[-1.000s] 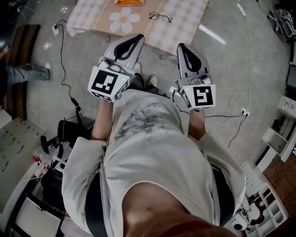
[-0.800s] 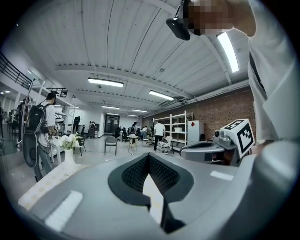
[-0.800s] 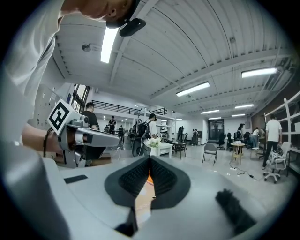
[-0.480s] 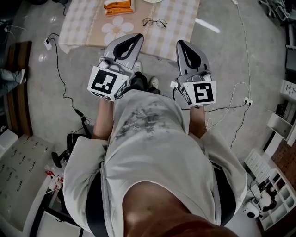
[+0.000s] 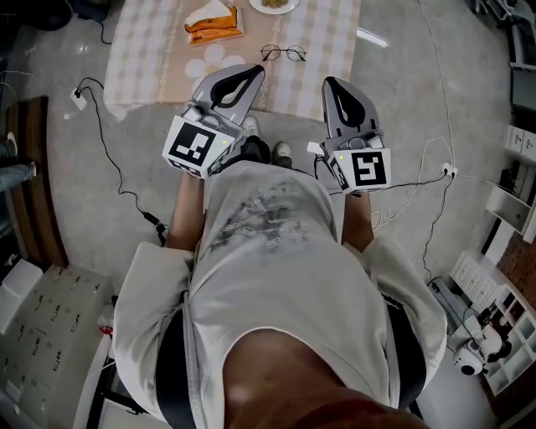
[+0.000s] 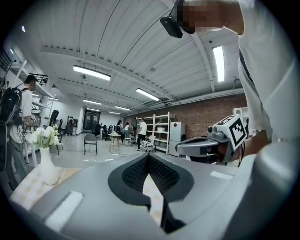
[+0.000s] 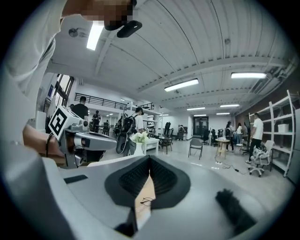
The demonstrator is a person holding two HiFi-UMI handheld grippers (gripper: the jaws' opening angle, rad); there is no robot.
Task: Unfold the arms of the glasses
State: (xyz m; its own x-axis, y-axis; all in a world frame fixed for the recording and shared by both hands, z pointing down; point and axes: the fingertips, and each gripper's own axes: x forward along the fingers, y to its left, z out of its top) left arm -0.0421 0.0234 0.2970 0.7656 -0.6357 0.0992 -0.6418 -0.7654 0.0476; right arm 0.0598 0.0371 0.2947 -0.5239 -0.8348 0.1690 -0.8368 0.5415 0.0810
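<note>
- Two tools, left gripper [image 5: 241, 80] and right gripper [image 5: 337, 90]: both have jaws closed together and hold nothing.
- One pair of glasses [image 5: 283, 54] lies on one checked tablecloth [image 5: 146, 46].

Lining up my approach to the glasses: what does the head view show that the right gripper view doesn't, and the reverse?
Head view only: the orange packet and the plate further back on the table. Right gripper view only: the room beyond, with a chair and shelving. Both: the glasses lying on the checked table, ahead of the shut right gripper.
</note>
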